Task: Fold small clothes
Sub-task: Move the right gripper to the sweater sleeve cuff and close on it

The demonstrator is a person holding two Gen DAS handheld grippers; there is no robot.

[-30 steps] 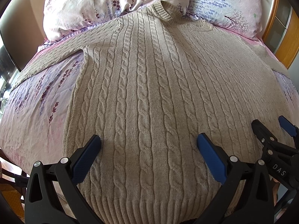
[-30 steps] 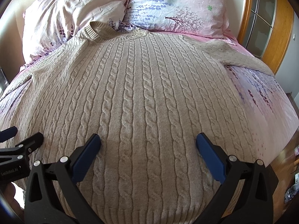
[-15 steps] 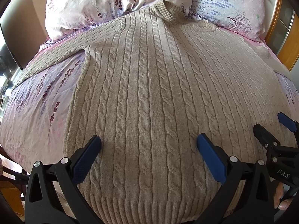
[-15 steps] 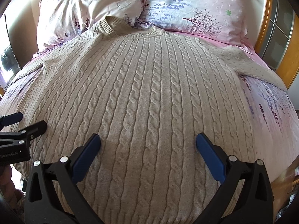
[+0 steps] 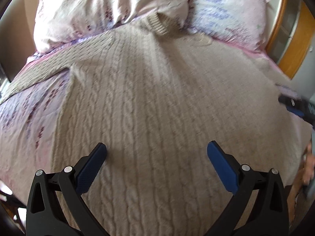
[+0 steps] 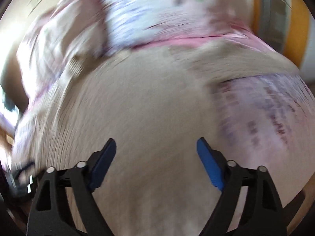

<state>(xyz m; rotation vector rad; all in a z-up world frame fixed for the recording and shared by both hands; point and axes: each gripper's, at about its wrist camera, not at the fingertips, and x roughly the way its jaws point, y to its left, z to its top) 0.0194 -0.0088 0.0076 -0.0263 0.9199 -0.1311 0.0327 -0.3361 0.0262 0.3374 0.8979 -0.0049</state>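
Observation:
A beige cable-knit sweater [image 5: 157, 98] lies flat on the bed, collar [image 5: 157, 24] toward the pillows, one sleeve [image 5: 45, 66] stretched out to the left. My left gripper [image 5: 156, 153] hovers open over its lower front, nothing between the blue pads. In the blurred right wrist view, the right gripper [image 6: 156, 147] hangs over the sweater [image 6: 147, 108] near its right side; its jaws are closing, with nothing between them. The right gripper also shows at the far right edge of the left wrist view [image 5: 295, 106]. The sweater's right sleeve [image 6: 246, 63] runs off to the right.
Two floral pillows [image 5: 110, 7] [image 5: 226, 13] lie at the head of the bed. The pink floral bedsheet [image 5: 25, 122] shows left of the sweater and also to its right [image 6: 265, 108]. A wooden frame with glass [image 5: 291, 31] stands at the right. A person's hand [image 5: 309, 167] is at the right edge.
The right gripper has swept to the right across the sweater and rolled, its view blurred; its jaws have narrowed. The left gripper's view tilted slightly.

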